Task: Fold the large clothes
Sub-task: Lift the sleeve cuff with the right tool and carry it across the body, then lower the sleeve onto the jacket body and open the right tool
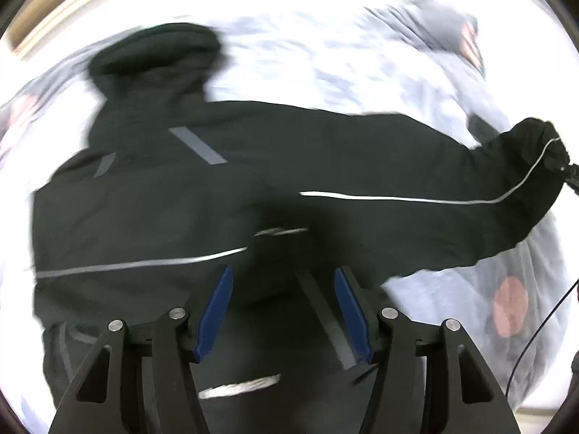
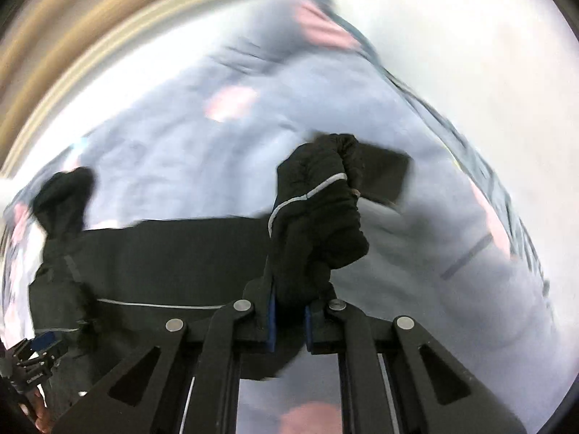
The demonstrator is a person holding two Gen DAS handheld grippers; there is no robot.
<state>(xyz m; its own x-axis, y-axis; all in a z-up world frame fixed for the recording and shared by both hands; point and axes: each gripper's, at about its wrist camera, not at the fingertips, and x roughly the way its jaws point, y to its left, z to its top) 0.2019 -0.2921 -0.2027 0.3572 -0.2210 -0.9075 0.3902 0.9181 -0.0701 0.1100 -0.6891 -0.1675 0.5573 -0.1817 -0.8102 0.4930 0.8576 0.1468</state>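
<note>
Black hooded jacket [image 1: 152, 195] spread flat on pale patterned bed cover [image 1: 289, 61]; soft, bulky, probably slippery shell, best taken at cuffs or hem. Sleeve cuff [image 2: 318, 195] lifted, pinched in narrow right tool [image 2: 289, 322]. Left tool [image 1: 284, 311] half open, empty, above jacket body

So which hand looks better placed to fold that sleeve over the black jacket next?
The right. Its hand-held gripper is shut on the cuff of the black jacket's sleeve, lifted off the pale blue bedspread. The left hand-held gripper hangs open over the jacket's body, holding nothing.
</note>
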